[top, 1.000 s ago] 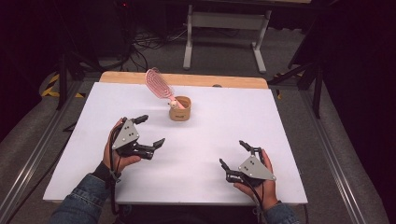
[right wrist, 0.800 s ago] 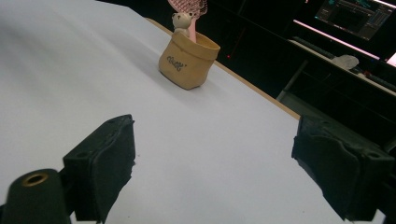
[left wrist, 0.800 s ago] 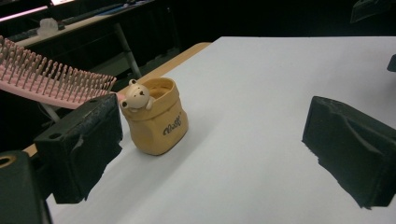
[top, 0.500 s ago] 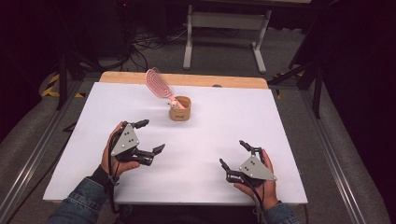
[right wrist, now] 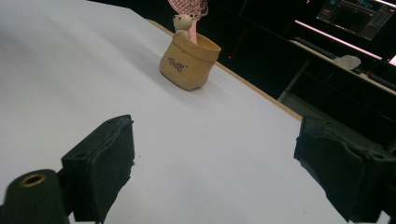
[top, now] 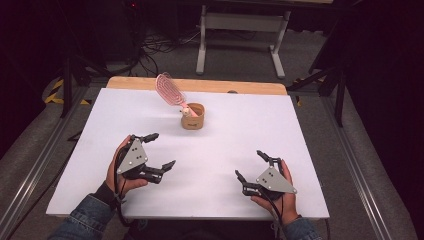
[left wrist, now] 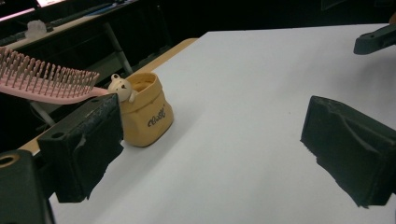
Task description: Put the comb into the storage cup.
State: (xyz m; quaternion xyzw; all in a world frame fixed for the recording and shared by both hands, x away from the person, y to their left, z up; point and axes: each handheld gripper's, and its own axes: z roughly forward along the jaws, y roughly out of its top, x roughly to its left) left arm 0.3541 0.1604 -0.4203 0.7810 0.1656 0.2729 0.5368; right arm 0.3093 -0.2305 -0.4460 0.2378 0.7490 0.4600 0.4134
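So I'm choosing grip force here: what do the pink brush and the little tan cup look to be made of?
Pink brush: probably hard plastic, judging by its even colour and moulded bristle rows. Tan cup: shaped like a rolled-top sack, matte, with a bear figure on its rim; ceramic, resin or soft silicone, I cannot tell which.

- small tan pouch-style cup [top: 193, 116], looks like a lil sack w/ a rolled-over rim, dark script lettering on the side. Stands upright on the white table [top: 240, 135], toward the far edge, approx centred left-to-right, a bit left of middle
- tiny cream bear figure [left wrist: 120, 87] sits at the cup's rim, right next to the brush handle
- pink hairbrush [top: 172, 92] stuck handle-down in the cup, tilted, not upright. Oval vented head leans out up & to the far left of the cup in the high view, bristles visible from the left gripper view
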